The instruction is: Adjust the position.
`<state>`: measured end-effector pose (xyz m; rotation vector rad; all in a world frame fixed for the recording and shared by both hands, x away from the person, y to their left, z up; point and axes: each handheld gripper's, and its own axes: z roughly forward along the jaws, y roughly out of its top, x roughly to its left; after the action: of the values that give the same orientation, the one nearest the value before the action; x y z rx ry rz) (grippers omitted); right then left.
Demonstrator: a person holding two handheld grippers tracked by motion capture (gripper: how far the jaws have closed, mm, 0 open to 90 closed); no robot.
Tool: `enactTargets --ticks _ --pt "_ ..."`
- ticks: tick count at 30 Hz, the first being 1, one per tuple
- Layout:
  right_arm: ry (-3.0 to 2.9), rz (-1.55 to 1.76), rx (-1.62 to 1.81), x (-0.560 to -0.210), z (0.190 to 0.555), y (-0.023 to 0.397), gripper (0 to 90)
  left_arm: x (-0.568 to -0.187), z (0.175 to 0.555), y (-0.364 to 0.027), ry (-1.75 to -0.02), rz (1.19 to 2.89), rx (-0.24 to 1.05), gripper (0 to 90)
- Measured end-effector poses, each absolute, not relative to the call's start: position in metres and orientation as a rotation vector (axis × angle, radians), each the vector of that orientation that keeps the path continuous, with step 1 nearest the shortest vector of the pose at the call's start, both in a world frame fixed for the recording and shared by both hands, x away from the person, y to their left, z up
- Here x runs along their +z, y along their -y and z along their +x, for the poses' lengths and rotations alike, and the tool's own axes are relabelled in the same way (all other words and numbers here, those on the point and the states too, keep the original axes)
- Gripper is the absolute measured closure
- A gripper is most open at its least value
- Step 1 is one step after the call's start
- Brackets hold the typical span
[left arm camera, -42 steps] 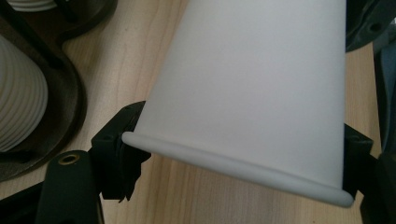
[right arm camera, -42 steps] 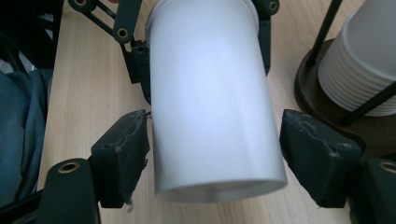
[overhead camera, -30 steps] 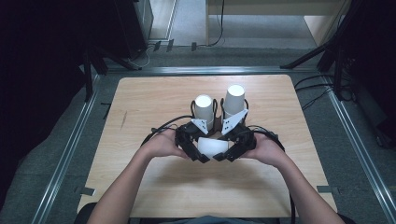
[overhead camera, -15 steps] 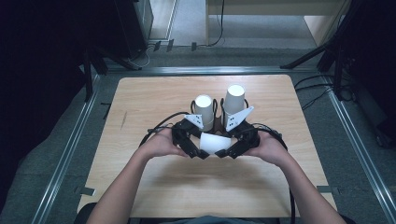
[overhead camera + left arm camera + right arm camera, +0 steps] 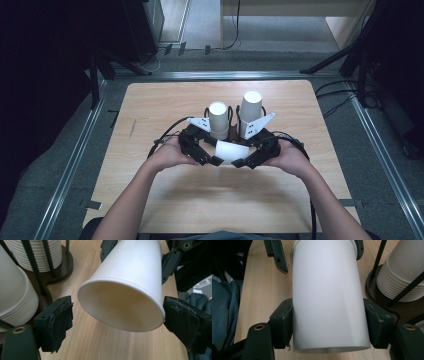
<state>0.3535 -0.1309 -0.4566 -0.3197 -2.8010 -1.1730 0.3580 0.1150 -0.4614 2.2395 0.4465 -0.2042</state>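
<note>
While the right gripper (image 5: 241,163) pinches the paper cup (image 5: 232,150) lying sideways at frame centre, just above the table (image 5: 150,105), the left gripper (image 5: 215,161) has just opened — pads spread about the rim, one touching. Behind stand two cup stacks (image 5: 218,119) in a holder.

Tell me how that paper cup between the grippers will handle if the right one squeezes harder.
The paper cup looks thin-walled and empty, so probably light and easily crushed. The right gripper holds its smooth wall; it may slip. Laid down, it would likely roll.
</note>
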Motion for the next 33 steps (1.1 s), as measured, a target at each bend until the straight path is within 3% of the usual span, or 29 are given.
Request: enactTargets --ticks 16,33 --pt "2.772 -0.272 -1.256 -0.4486 0.3506 0.1318 32.6 -0.4666 0.3555 -0.1133 -0.421 2.158 -0.266 13.1" --pt "2.727 -0.244 -1.249 -0.4502 0.349 0.1296 33.5 -0.4672 0.3538 -0.1146 -0.377 2.151 -0.312 24.7"
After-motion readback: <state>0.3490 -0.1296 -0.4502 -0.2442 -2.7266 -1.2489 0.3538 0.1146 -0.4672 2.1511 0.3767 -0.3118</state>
